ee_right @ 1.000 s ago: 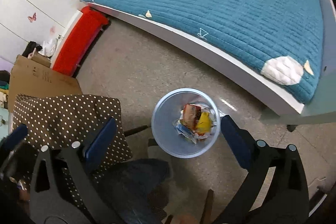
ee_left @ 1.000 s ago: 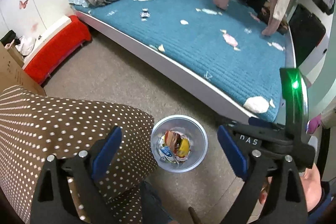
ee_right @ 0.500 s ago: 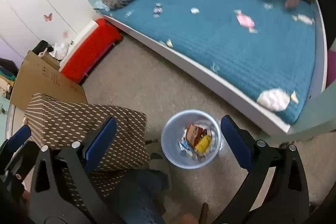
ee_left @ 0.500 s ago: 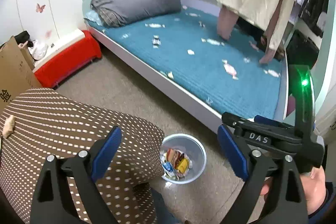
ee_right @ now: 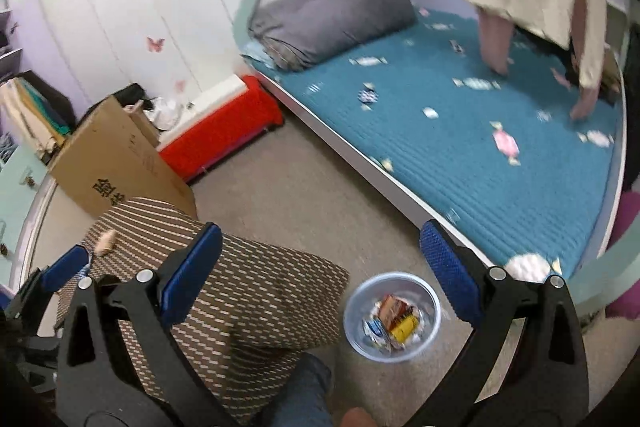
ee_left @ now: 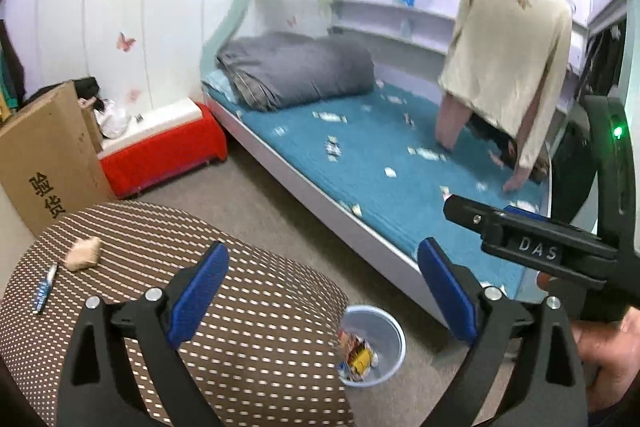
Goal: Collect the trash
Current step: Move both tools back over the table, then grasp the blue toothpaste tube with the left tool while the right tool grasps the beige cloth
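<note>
Bed (ee_left: pixel 400 187) fills the view well beyond your fingers — the candy shapes on its blue cover look printed, though blur makes a real wrapper hard to rule out. Dotted table (ee_left: pixel 200 287) sits under and left of the left gripper (ee_left: pixel 324 291); bin (ee_right: pixel 392 315) lies between the right gripper (ee_right: pixel 320 267) fingers, low, already holding wrappers.

Both sets of fingers spread wide, holding nothing. You're between picks, I'd judge. Next target is likely the tan crumpled scrap (ee_left: pixel 83 253) and the small blue wrapper (ee_left: pixel 43 287), far left of the left fingers on the table — swing left, descend, close on one.

Bin's bottom contents are blurred; right gripper's body hides the bed corner.
</note>
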A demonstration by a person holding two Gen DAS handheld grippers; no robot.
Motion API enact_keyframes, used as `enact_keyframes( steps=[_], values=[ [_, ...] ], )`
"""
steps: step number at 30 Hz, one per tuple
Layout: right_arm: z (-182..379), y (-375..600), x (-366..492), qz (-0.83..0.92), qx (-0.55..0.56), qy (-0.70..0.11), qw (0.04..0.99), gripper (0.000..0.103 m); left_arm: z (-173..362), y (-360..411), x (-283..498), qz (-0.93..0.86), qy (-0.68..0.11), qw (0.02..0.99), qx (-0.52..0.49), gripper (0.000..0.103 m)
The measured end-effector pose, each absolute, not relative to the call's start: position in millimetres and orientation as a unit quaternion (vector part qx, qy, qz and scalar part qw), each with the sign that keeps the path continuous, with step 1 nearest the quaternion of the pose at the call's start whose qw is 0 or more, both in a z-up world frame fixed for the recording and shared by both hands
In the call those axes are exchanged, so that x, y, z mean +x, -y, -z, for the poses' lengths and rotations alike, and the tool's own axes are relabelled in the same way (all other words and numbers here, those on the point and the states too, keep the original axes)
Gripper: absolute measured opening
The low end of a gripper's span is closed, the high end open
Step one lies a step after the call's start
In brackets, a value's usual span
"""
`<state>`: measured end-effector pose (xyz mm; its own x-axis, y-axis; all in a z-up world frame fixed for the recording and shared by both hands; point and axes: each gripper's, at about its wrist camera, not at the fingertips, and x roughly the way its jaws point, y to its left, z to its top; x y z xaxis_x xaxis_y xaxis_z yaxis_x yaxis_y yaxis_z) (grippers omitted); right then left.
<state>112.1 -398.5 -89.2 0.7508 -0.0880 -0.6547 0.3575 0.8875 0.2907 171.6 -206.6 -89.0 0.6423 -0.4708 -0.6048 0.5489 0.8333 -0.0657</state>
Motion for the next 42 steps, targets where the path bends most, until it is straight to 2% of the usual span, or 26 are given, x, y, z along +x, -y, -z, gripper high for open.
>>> enact_keyframes(
  steps=[8,17,27,33,39,42],
  values=[
    [54,333,140,0.05,0.153,-0.313,0.936,0.097,73,131,171,0.202,-0.25,0.946,0.042,0.094],
    [60,240,195,-0.058,0.105,-0.33,0.936,0.097,95,33,200,0.094,-0.278,0.955,0.045,0.094],
    [101,135,271,-0.15,0.022,-0.379,0.913,0.097,139,-91,265,-0.012,-0.344,0.939,0.02,0.094],
    [137,101,308,-0.172,-0.014,-0.412,0.895,0.097,172,-125,305,-0.003,-0.381,0.925,0.012,0.094],
    [165,79,335,-0.186,-0.044,-0.432,0.882,0.097,198,-126,333,0.024,-0.408,0.912,0.026,0.094],
    [176,73,348,-0.191,-0.055,-0.438,0.877,0.097,204,-124,342,0.033,-0.42,0.906,0.033,0.084]
  ],
)
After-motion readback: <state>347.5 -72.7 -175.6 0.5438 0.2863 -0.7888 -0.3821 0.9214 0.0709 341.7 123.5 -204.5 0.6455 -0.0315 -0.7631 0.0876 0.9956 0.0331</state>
